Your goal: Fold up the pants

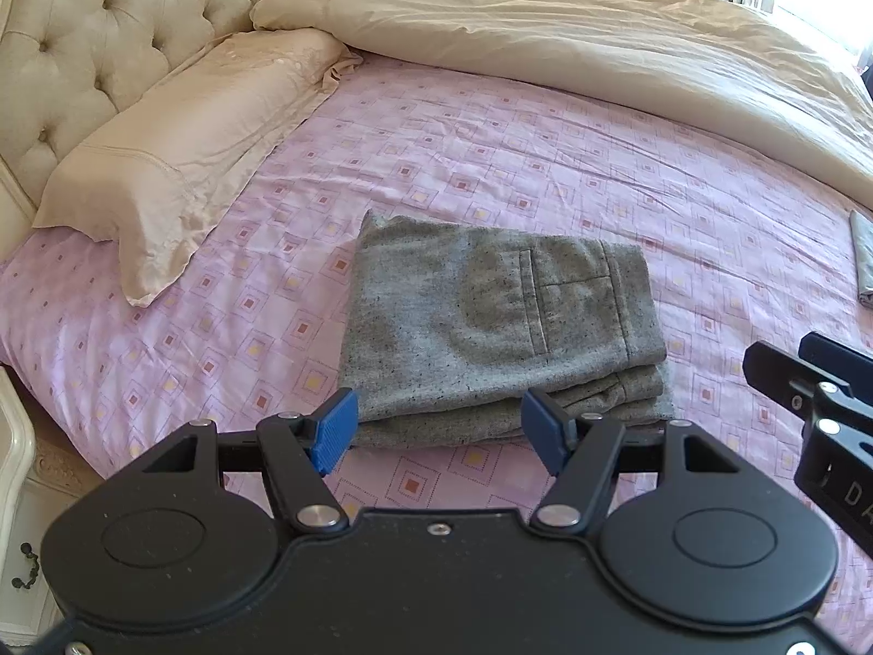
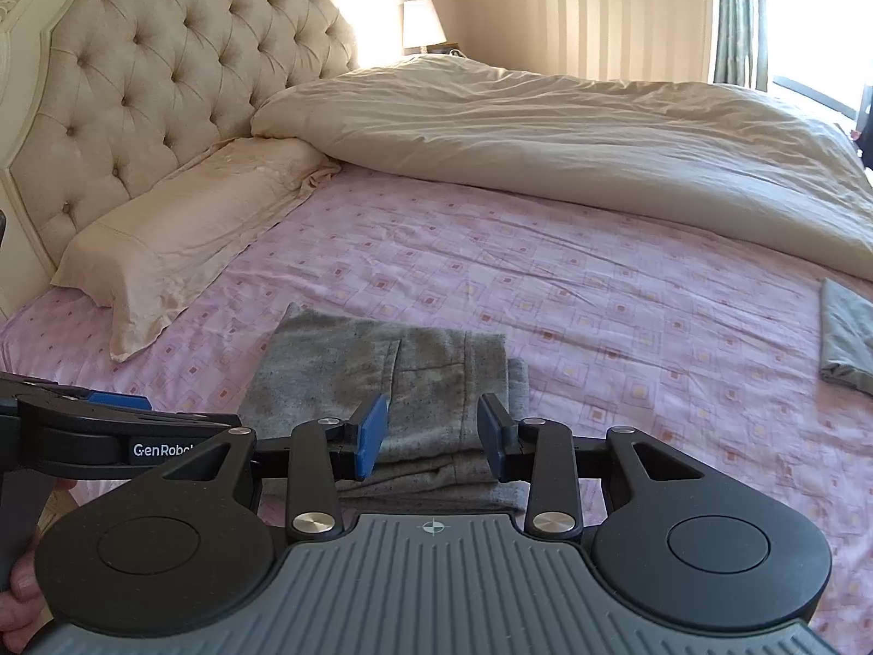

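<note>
The grey pants [image 1: 502, 327] lie folded in a compact stack on the bed [image 1: 491, 125], at frame centre just beyond both grippers. The left gripper [image 1: 439, 431] and right gripper [image 2: 431, 436] hang with jaws apart, holding nothing, neither touching the cloth. The stack's longer side runs across the frame, the left gripper seemingly slightly nearer.

The middle of the pink patterned sheet [image 1: 545, 153] is left bare, and open passage is offered between the folded grey pants [image 1: 502, 322] and the bunched cream duvet [image 1: 573, 49]. The far side and right of the bed are blocked by that duvet. The left is bounded by a cream pillow [image 1: 180, 158], laid against the tufted headboard [image 1: 93, 38]. A free strip of sheet is seen between pillow and pants. To the right, a second folded grey cloth [image 2: 845, 335] lies near the bed edge, well apart from the pants, with clear sheet between. A white nightstand [image 1: 13, 469] stands beside the bed's near left corner.
</note>
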### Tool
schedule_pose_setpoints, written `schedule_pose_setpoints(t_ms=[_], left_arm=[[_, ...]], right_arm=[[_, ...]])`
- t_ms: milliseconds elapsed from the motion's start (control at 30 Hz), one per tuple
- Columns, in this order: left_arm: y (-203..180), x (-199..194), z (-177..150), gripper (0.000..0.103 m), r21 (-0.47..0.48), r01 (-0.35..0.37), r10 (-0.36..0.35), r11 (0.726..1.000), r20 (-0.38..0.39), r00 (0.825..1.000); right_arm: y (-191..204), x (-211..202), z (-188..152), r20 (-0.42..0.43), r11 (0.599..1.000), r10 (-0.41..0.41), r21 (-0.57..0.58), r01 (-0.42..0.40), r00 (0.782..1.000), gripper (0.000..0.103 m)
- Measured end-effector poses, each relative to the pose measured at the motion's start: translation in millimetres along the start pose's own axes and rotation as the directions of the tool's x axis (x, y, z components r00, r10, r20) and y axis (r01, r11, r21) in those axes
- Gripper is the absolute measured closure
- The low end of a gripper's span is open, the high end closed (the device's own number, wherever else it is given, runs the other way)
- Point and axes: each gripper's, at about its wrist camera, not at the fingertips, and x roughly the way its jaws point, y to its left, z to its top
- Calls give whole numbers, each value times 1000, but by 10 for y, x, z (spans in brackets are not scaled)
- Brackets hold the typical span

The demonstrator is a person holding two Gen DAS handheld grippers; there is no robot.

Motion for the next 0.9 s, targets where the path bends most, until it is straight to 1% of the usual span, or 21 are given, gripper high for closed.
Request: schedule_pose_setpoints(t_ms=[533,900], left_arm=[[47,31,-21,34,4,-7,7,1000,-7,1000],[10,29,-52,34,17,-1,1,1000,-13,1000]], right_arm=[[78,7,-12,-4,1000,-8,18,8,1000,67],[56,3,-23,-6,1000,-9,26,9,1000,67]])
